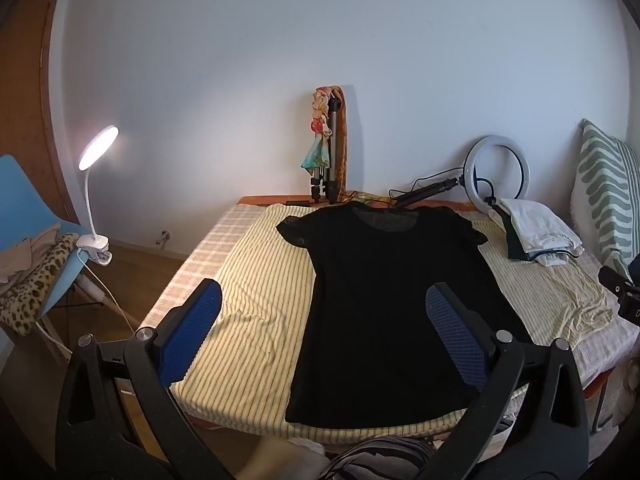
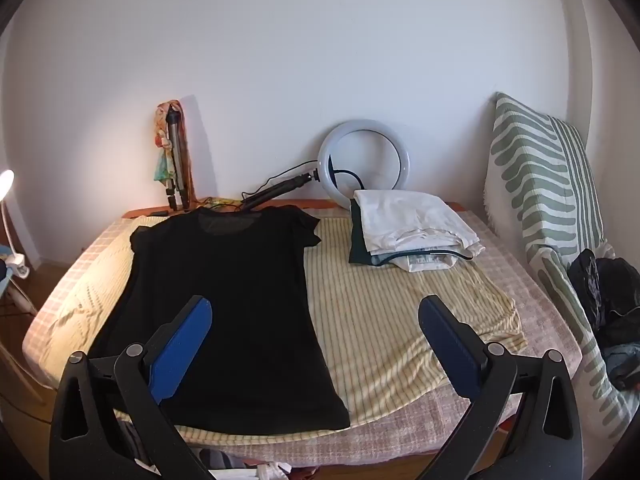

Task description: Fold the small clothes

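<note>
A black short-sleeved T-shirt [image 1: 384, 304] lies spread flat on a yellow striped cloth [image 1: 256, 280] over the bed, collar toward the wall. The same T-shirt [image 2: 232, 312] fills the left half of the right wrist view, on the striped cloth [image 2: 384, 312]. My left gripper [image 1: 326, 292] hovers open above the shirt's lower left part, nothing between its blue pads. My right gripper [image 2: 316, 306] is held open above the shirt's lower right edge, also empty. Both stay clear of the fabric.
A stack of folded clothes [image 2: 412, 232] sits at the bed's far right, in front of a ring light [image 2: 364, 160]. A folded tripod [image 1: 332, 152] leans on the wall. A lit clip lamp [image 1: 98, 148] and blue chair [image 1: 28, 216] stand left; a striped cushion [image 2: 548, 192] and dark clothes [image 2: 612, 304] right.
</note>
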Available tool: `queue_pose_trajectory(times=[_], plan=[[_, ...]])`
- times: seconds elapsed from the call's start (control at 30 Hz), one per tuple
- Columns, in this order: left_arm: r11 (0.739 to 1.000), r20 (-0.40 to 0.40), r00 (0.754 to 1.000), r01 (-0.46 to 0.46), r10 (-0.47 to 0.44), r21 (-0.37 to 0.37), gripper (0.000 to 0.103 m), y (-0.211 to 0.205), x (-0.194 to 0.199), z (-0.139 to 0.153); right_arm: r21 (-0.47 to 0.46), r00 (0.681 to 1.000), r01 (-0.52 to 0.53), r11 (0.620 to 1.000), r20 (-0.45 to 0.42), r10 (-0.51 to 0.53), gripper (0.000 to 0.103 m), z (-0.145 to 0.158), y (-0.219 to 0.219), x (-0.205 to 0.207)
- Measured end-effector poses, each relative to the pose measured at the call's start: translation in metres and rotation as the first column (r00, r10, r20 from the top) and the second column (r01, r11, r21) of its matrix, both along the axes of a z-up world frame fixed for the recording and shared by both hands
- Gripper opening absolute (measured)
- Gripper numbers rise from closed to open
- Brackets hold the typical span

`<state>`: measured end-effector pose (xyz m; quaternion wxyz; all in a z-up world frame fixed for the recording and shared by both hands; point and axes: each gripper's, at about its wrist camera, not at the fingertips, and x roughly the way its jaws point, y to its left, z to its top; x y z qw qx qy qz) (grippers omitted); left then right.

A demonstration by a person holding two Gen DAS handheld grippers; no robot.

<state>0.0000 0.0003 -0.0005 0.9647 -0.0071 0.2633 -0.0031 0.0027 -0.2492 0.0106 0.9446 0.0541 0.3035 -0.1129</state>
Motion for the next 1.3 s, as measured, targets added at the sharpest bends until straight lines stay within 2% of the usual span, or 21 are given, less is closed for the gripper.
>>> queue_pose_trajectory(times=[0.07,0.13,0.2,0.23,0.37,0.63,1.3], plan=[[1.000,-0.003,1.000,0.007,-0.007,-0.003,0.103,0.001,0.000,-0.001,-0.009,1.000,0.007,1.000,-0.002,-0.007,0.103,-0.002,0.000,0.001],[0.999,-0.014,1.000,0.006,-0.006,-0.044,0.103,0.015,0.005,0.001,-0.012,1.000,0.009,1.000,-0.005,-0.010,0.103,-0.004,0.000,0.002],[0.999,-0.013,1.000,-0.003,0.003,-0.033,0.103,0.014,0.009,-0.001,-0.015,1.000,0.014,1.000,-0.006,-0.014,0.103,-0.006,-0.001,0.002],[1.000,-0.005,1.000,-0.011,0.011,0.005,0.103,0.004,0.007,0.000,-0.015,1.000,0.020,1.000,-0.006,-0.020,0.103,-0.002,-0.002,0.001],[1.000,0.014,1.000,-0.022,0.022,0.016,0.103,0.001,0.001,0.006,-0.020,0.999,0.044,0.999,-0.016,-0.045,0.103,-0.005,-0.002,0.006],[1.000,0.015,1.000,-0.027,0.027,0.016,0.103,0.003,0.001,0.004,0.012,0.999,0.050,0.999,-0.001,-0.050,0.103,-0.002,-0.008,0.001],[0.999,0.015,1.000,-0.025,0.025,0.020,0.103,0.002,0.005,0.003,-0.036,0.998,0.048,0.998,0.028,-0.047,0.103,-0.002,-0.003,-0.004]])
